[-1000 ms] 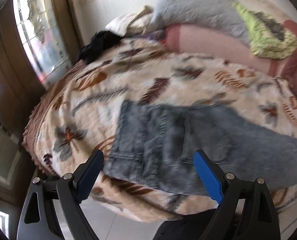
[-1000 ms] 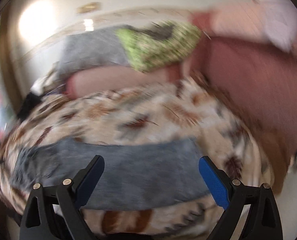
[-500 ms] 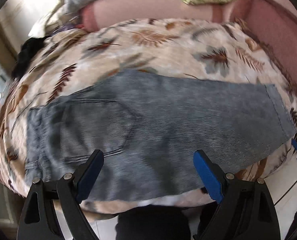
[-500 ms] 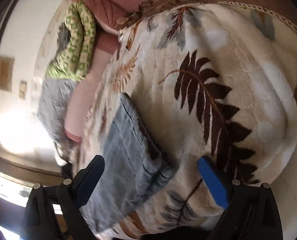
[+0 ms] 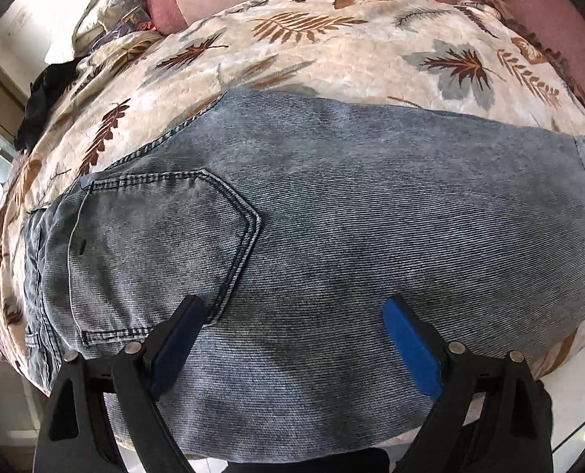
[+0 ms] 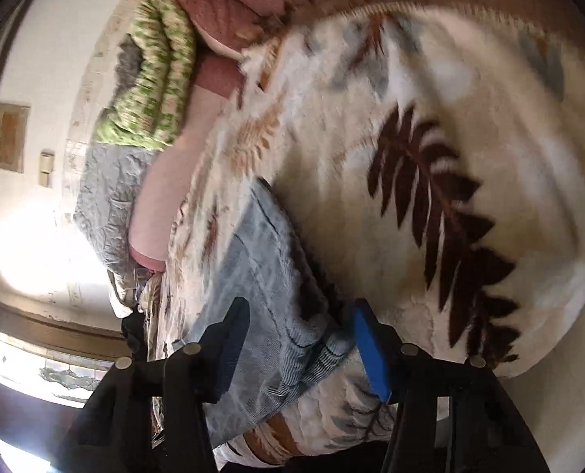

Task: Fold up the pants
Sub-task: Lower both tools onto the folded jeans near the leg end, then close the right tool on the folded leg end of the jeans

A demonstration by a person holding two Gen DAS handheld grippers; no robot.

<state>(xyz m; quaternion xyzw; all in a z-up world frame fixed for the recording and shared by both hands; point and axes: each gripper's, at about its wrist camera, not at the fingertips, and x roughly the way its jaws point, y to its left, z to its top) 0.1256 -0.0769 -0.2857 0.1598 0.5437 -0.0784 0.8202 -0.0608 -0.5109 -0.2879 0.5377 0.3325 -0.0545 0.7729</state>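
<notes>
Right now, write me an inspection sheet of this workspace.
Surface: leaf-print blanket covers the bed.
Job's things: jeans lie flat, back pocket up.
Clutter: black garment, green quilt, grey bedding at the far side.
Grippers: left gripper open over the jeans; right gripper has just been closing, hem corner between its jaws, grip not certain.
Cables: nothing seen.
Surroundings: window, wall.

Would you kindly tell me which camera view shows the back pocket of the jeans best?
The left wrist view: the back pocket lies flat, sharp and almost fully visible, stitching included, on the jeans. The right wrist view shows only the hem end of the jeans, edge-on and blurred; no pocket is visible there.
</notes>
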